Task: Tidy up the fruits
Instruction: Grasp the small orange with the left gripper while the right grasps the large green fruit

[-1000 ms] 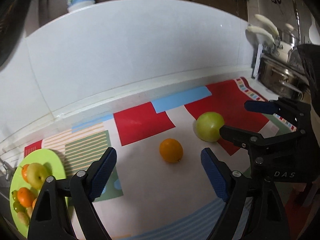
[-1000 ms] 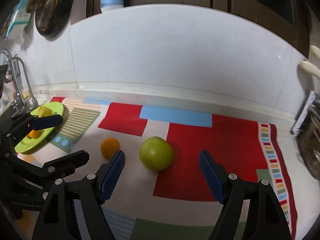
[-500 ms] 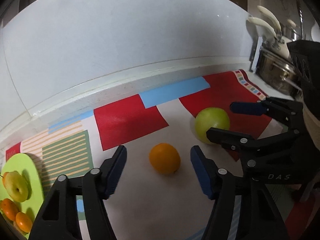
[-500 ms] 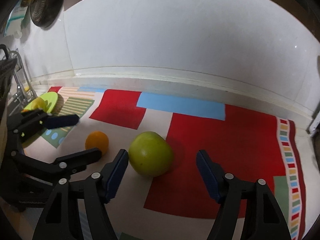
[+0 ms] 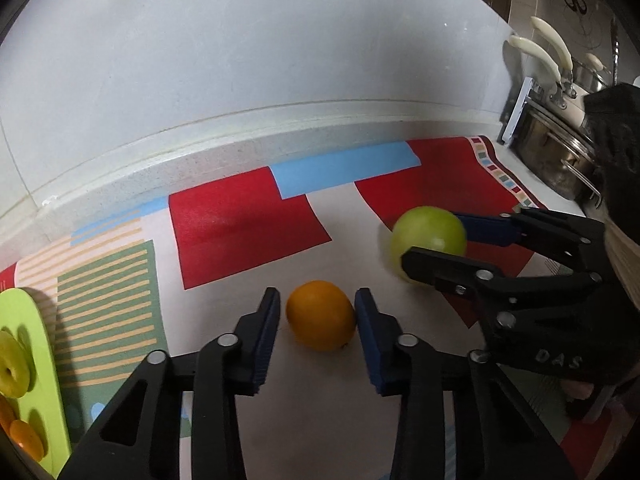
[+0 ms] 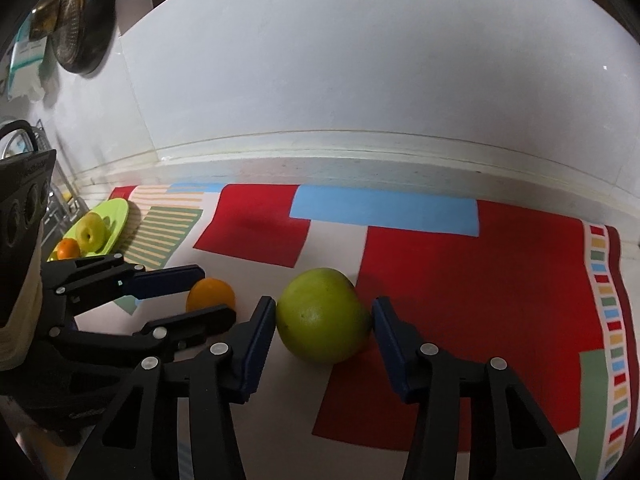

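Observation:
An orange (image 5: 321, 315) lies on the patterned mat between the blue pads of my left gripper (image 5: 316, 308); a narrow gap shows at the left pad. A large green apple (image 6: 323, 314) lies between the pads of my right gripper (image 6: 324, 312), which nearly touch it. The orange (image 6: 211, 294) also shows in the right wrist view, framed by the left gripper. The apple (image 5: 428, 242) shows in the left wrist view with the right gripper around it. A lime-green plate (image 6: 116, 218) at the far left holds a yellow-green apple (image 6: 91, 233) and small oranges.
The colourful mat (image 6: 460, 280) covers a counter against a white wall. Steel pots (image 5: 560, 160) stand at the right end. A dish rack (image 6: 60, 200) stands beyond the plate on the left. A pan (image 6: 80, 16) hangs on the wall.
Both grippers moved forward and down and narrowed. The left now brackets the orange and the right brackets the green apple. The fruits have not moved.

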`<action>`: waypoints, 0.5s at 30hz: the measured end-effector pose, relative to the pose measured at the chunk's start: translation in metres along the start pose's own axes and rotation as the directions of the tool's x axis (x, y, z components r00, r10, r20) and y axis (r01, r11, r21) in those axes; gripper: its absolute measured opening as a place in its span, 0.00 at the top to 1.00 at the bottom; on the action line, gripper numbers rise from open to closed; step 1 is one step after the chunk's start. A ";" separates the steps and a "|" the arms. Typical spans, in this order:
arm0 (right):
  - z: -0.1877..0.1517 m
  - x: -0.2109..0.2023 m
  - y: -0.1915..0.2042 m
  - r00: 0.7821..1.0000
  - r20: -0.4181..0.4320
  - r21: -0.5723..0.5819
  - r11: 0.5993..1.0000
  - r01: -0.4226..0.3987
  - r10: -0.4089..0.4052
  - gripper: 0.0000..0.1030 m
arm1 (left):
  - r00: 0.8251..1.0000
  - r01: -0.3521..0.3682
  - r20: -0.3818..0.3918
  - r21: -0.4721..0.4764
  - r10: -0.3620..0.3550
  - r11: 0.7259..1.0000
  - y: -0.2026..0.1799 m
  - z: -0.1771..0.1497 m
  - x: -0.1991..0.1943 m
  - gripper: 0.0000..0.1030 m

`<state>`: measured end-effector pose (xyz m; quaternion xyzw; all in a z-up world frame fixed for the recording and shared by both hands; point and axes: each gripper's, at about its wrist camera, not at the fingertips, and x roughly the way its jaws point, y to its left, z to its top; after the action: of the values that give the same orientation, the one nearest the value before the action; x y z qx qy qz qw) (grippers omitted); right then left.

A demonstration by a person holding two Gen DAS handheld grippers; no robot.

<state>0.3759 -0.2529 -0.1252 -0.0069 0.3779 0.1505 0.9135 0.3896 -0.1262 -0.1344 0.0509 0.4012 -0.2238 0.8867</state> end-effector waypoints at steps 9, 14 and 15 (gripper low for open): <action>-0.011 -0.022 0.004 0.998 0.029 0.013 0.998 0.060 -0.060 0.51 | 1.000 -0.019 0.019 0.019 0.019 1.000 -0.005 0.000 -0.009 0.66; -0.014 -0.035 0.008 0.997 0.040 0.025 0.998 0.062 -0.063 0.51 | 0.998 -0.038 0.046 0.011 0.038 0.999 -0.007 -0.002 -0.029 0.66; -0.015 -0.038 0.009 0.997 0.044 0.029 0.998 0.063 -0.064 0.51 | 0.998 -0.040 0.053 0.006 0.040 0.999 -0.007 -0.003 -0.035 0.66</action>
<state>0.3381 -0.2567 -0.1087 -0.0031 0.3589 0.1163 0.9261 0.3640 -0.1194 -0.1099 0.0560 0.3756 -0.2086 0.9013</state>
